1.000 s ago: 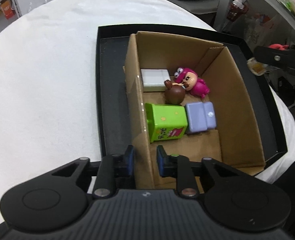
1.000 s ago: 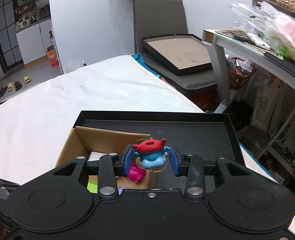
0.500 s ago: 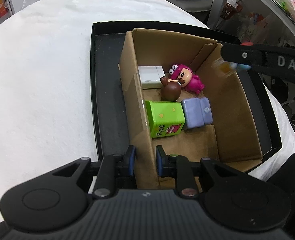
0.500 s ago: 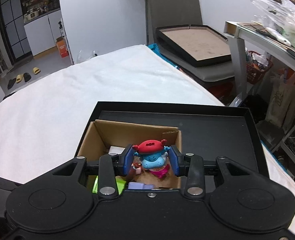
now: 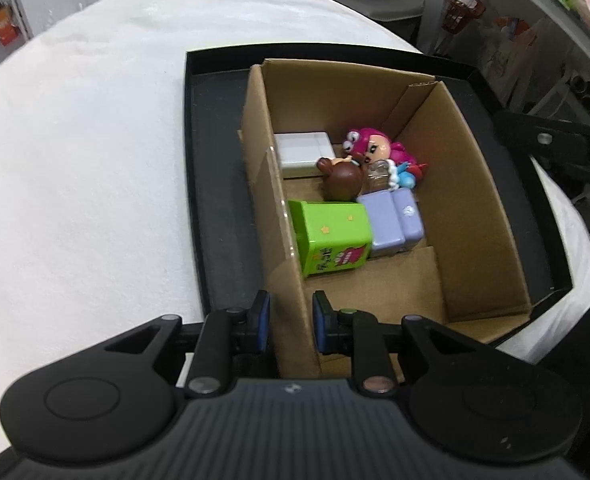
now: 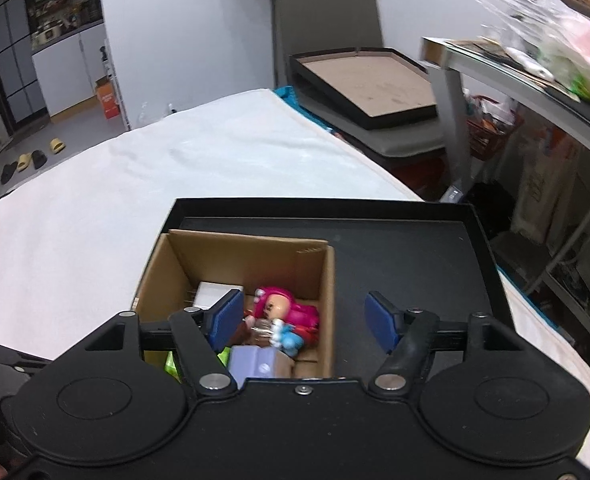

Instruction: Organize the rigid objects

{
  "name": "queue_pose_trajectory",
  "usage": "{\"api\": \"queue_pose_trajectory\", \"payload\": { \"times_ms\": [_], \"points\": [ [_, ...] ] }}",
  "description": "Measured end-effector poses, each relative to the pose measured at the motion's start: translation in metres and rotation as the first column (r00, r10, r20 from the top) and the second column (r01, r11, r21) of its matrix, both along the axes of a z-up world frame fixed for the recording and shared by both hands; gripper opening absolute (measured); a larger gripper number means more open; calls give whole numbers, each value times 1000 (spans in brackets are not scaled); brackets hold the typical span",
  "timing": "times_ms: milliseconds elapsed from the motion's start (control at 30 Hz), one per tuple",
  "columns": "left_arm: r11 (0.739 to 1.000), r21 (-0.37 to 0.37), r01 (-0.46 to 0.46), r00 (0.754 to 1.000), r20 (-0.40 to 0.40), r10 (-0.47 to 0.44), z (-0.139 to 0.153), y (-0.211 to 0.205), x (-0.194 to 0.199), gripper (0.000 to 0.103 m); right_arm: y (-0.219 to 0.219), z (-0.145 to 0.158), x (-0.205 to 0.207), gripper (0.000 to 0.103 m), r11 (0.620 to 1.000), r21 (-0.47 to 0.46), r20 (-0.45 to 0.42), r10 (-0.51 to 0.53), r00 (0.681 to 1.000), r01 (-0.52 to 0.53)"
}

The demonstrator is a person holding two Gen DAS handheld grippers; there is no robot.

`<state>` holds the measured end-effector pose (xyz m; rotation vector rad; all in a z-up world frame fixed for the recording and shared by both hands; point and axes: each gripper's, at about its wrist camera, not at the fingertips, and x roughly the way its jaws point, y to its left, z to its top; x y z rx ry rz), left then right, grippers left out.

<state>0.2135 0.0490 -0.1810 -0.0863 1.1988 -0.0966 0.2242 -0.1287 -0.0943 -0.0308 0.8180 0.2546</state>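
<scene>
Right gripper [image 6: 307, 320] spread wide, empty; blue-and-red figure [image 6: 286, 334] lying below, between jaws, inside cardboard box [image 6: 251, 250]. Left gripper [image 5: 291, 326] pinching box's near wall.

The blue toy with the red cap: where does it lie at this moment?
In the left wrist view the blue toy lies inside the cardboard box, right of the brown toy, between the pink doll and the lilac block.
</scene>
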Motion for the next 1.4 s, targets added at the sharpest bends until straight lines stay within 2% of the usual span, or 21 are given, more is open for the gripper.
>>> {"api": "queue_pose_trajectory", "payload": {
  "times_ms": [133, 300, 500, 600, 733, 967, 1033, 1100, 1233, 1400],
  "points": [
    [999, 27, 21, 1000, 17, -22, 10, -6, -3, 25, -17, 3, -5, 69, 999, 21, -9, -36, 999, 36],
    [999, 47, 23, 1000, 6, -23, 21, -8, -3, 27, -39, 13, -13, 77, 995, 58, -5, -83, 997, 83],
    [1000, 24, -9, 997, 83, 7, 51, -6, -4, 33, -61, 21, -25, 81, 985, 124, -10, -119, 993, 120],
    [1000, 20, -8, 994, 112, 6, 66, -9, -8, 40, -68, 26, -32, 84, 979, 152, -6, -135, 991, 135],
    [1000, 20, -3, 989, 145, 0, 82, -11, -21, 50, -79, 32, -42, 89, 967, 196, 3, -163, 987, 160],
    [999, 29, -28, 980, 196, 22, 111, -12, -52, 57, -90, 42, -61, 96, 953, 251, -3, -178, 984, 173],
    [999, 34, -21, 976, 220, 13, 120, -13, -62, 64, -93, 47, -69, 99, 949, 267, 1, -176, 984, 170],
    [999, 32, -25, 972, 235, 17, 127, -13, -71, 68, -94, 52, -75, 102, 946, 274, 0, -181, 983, 174],
    [999, 5, -38, 963, 269, 35, 142, -13, -91, 70, -95, 62, -90, 103, 949, 264, 12, -184, 983, 174],
    [999, 22, -43, 952, 303, 34, 158, -17, -111, 76, -100, 71, -110, 103, 946, 279, 16, -179, 984, 168]
  ]
}}
